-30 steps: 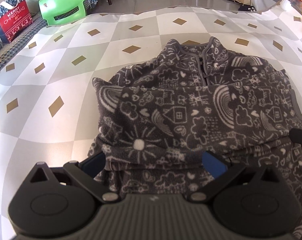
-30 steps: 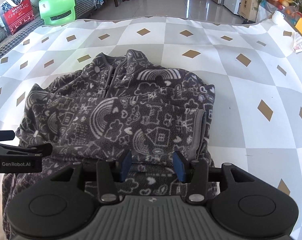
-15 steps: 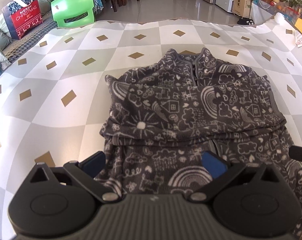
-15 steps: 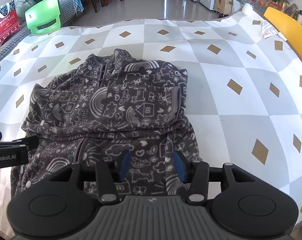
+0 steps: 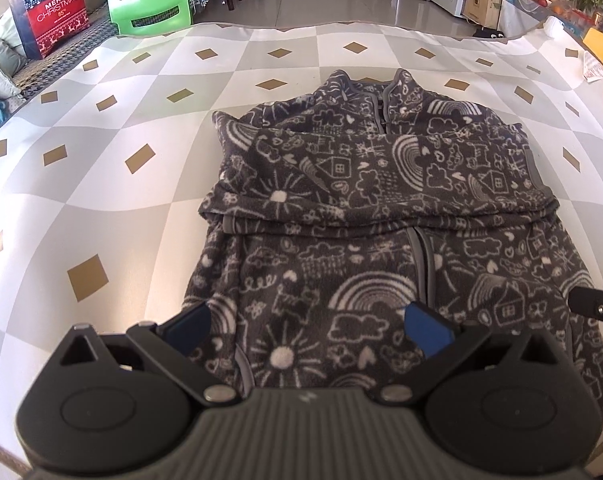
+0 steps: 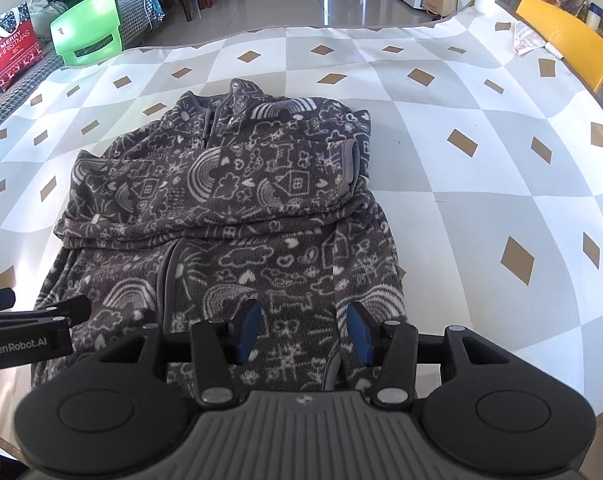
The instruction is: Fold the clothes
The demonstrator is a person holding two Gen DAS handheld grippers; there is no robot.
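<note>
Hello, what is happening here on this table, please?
A person is folding a dark patterned fleece jacket on a checked tablecloth. Its sleeves already lie folded across the chest. The left hand-held gripper and right hand-held gripper both hover open over the hem nearest the person, holding nothing.

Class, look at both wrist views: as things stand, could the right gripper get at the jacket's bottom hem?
Probably yes. The right gripper hangs over the near end of the jacket with its fingers apart, and nothing lies on the cloth there. The hem itself is hidden below the gripper body.
</note>
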